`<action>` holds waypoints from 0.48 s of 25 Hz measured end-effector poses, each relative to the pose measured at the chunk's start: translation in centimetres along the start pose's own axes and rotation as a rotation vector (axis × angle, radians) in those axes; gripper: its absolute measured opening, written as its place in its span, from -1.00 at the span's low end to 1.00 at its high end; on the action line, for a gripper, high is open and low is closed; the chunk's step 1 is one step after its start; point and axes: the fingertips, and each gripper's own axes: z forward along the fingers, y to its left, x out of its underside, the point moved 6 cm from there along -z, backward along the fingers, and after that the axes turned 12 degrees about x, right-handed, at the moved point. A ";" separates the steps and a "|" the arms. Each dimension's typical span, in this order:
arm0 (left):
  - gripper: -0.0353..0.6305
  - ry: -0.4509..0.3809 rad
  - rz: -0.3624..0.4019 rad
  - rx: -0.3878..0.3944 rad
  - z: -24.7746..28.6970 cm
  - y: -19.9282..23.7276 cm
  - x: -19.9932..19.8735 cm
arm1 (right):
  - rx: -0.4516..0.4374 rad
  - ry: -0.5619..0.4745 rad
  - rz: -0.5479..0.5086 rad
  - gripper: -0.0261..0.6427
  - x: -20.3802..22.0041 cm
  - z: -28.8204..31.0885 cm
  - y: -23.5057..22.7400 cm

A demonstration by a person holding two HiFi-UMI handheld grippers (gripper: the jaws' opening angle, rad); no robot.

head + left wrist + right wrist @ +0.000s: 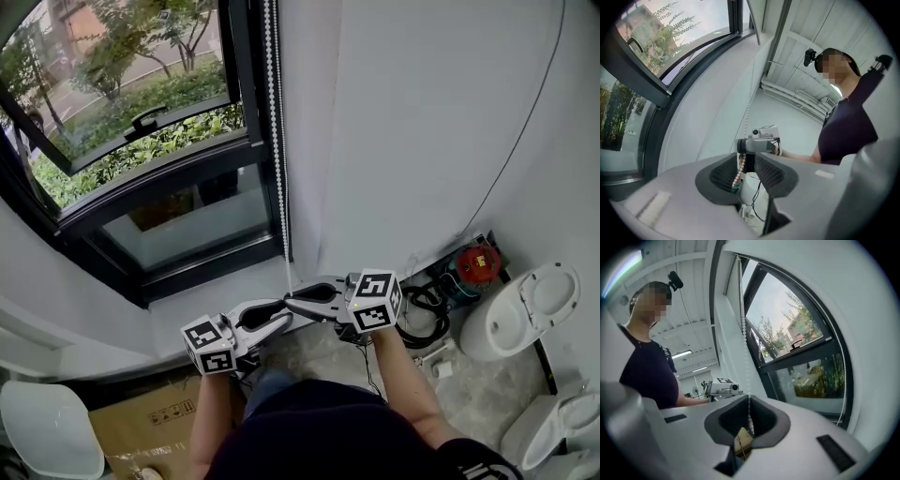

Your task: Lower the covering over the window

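Note:
A white bead chain [276,141] hangs down the right side of the dark-framed window [141,141] to my two grippers. In the right gripper view the chain [743,333] runs straight up from my right gripper [749,416], which is shut on it. My left gripper [279,317] sits just below and to the left of the right gripper [292,300]. In the left gripper view its jaws [746,160] stand apart, and the beads [738,171] hang loose between the pads. The covering itself is not in view.
A white sill [216,295] runs under the window. On the floor at the right stand a white toilet [520,314], a red tool [478,262] and black cables [422,305]. A cardboard box [150,417] and a white chair [47,431] are at the lower left.

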 end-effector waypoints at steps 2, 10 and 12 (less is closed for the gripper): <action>-0.58 -0.011 0.000 0.000 -0.1 0.0 -0.2 | -0.007 0.001 -0.005 -0.88 0.0 0.0 0.1; -0.58 -0.029 0.022 0.006 -0.2 -0.1 -1.1 | -0.006 0.003 -0.058 -0.88 0.1 -0.1 0.1; -0.58 -0.037 0.026 0.009 -0.3 -0.2 -1.4 | 0.004 0.009 -0.076 -0.88 0.0 -0.2 -0.1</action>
